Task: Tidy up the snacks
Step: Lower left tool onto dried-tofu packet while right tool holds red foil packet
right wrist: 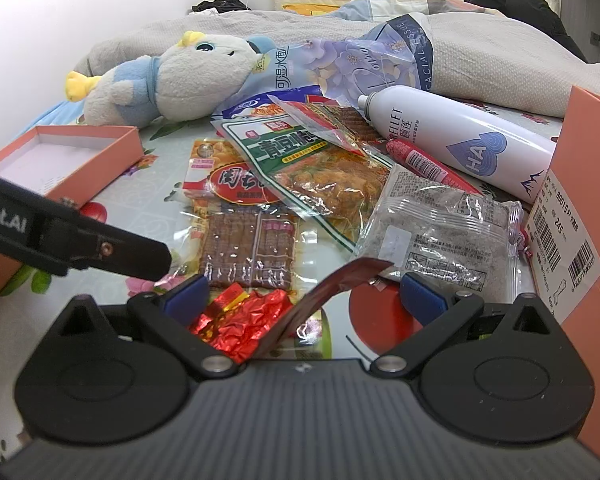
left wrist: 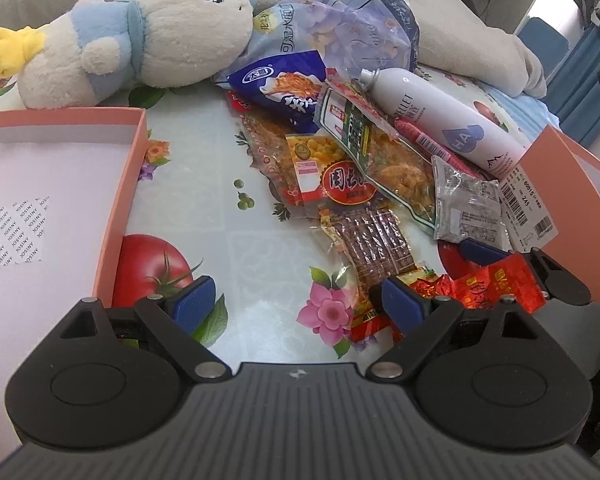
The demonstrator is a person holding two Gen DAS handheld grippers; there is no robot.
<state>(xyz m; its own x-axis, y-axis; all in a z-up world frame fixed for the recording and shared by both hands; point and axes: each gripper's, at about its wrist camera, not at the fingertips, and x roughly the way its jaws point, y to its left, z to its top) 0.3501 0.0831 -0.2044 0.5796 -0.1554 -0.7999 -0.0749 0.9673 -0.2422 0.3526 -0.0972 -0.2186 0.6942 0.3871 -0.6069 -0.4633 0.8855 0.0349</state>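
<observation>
Several snack packets lie in a pile on a flowered cloth: a green-labelled packet point(right wrist: 300, 160), a red-labelled one point(right wrist: 236, 184), a brown strip packet point(right wrist: 248, 248), a grey sachet point(right wrist: 440, 224) and a crumpled red foil packet point(right wrist: 244, 320). My left gripper point(left wrist: 300, 300) is open over the cloth beside the strip packet point(left wrist: 376, 244). My right gripper point(right wrist: 300, 296) is open around the red foil packet, which also shows in the left wrist view point(left wrist: 488, 284). A brown flap point(right wrist: 320, 296) rises between its fingers. An open pink box point(left wrist: 52, 200) stands at the left.
A plush toy point(left wrist: 140, 40), a white spray bottle point(left wrist: 440, 124), a tissue pack point(right wrist: 372, 60) and a blue packet point(left wrist: 284, 84) lie at the back. A pink box lid point(right wrist: 580, 200) stands at the right. A grey blanket point(right wrist: 500, 68) lies behind.
</observation>
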